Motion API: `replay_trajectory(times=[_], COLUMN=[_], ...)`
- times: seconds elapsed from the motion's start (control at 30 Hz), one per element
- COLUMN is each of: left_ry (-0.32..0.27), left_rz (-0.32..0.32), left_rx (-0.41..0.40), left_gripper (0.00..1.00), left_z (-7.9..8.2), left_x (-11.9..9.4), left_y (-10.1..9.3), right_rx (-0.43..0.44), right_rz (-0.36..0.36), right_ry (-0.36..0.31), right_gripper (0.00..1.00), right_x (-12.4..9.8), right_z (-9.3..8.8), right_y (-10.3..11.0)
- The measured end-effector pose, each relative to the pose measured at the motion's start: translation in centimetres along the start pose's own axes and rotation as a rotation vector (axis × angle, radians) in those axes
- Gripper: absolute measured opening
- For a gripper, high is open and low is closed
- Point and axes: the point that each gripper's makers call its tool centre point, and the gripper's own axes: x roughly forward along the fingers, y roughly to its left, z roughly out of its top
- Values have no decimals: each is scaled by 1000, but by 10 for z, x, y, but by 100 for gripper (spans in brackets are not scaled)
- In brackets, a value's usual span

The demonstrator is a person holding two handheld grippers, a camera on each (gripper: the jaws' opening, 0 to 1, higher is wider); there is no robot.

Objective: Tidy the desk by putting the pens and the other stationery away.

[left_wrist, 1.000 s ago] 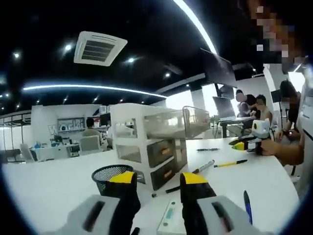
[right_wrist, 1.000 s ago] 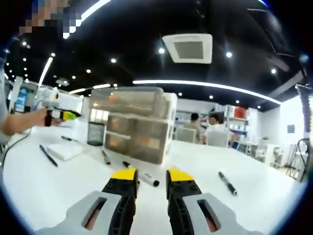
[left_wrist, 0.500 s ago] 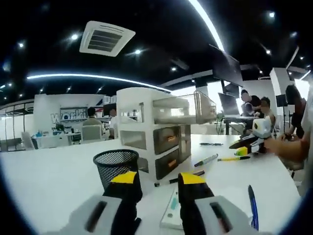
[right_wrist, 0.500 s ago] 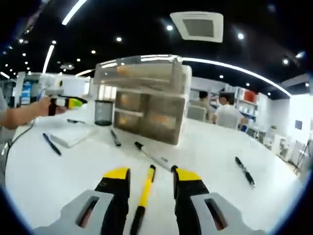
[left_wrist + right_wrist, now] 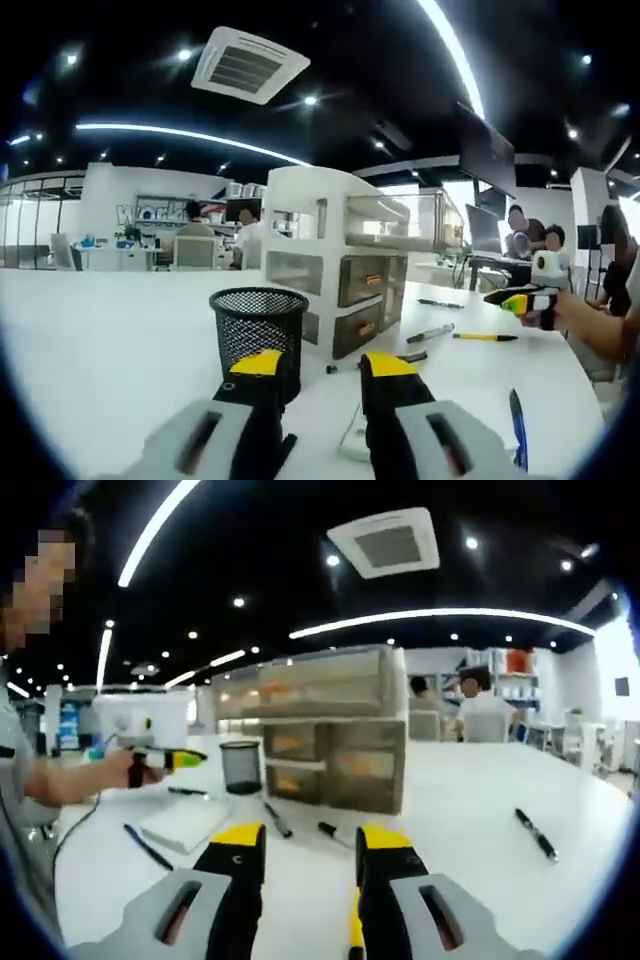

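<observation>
Right gripper (image 5: 303, 842) jaws apart, empty; yellow pen (image 5: 354, 942) just under right jaw. Left gripper (image 5: 323, 368) apart, by mesh cup (image 5: 260, 327).

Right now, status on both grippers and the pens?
Left gripper open, empty, facing mesh pen cup. Right gripper open, yellow pen beside its right-hand finger. Markers loose by drawer unit.

Left gripper view: mesh pen cup (image 5: 261, 325) stands just ahead of the left gripper (image 5: 315, 368), drawer unit (image 5: 345, 270) behind it. Bare desk (image 5: 90, 340) to the cup's left gives free passage. Right side is cluttered with a marker (image 5: 430, 332), a yellow pen (image 5: 485, 337) and a blue pen (image 5: 517, 440).
</observation>
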Motion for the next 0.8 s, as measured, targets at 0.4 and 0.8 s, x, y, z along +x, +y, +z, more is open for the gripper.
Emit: replay_trajectory(times=[0.4, 0.8], left_ry=[-1, 8], left_rz=[29, 26], left_rx=[70, 131], left_gripper=[28, 28], left_z=[1, -1], left_x=[0, -1], left_y=[0, -4], right_rx=[-83, -96], right_rz=[-41, -42], right_ry=[-19, -54], right_gripper=[29, 29], right_x=[-36, -54], right_z=[16, 27], right_y=[11, 44])
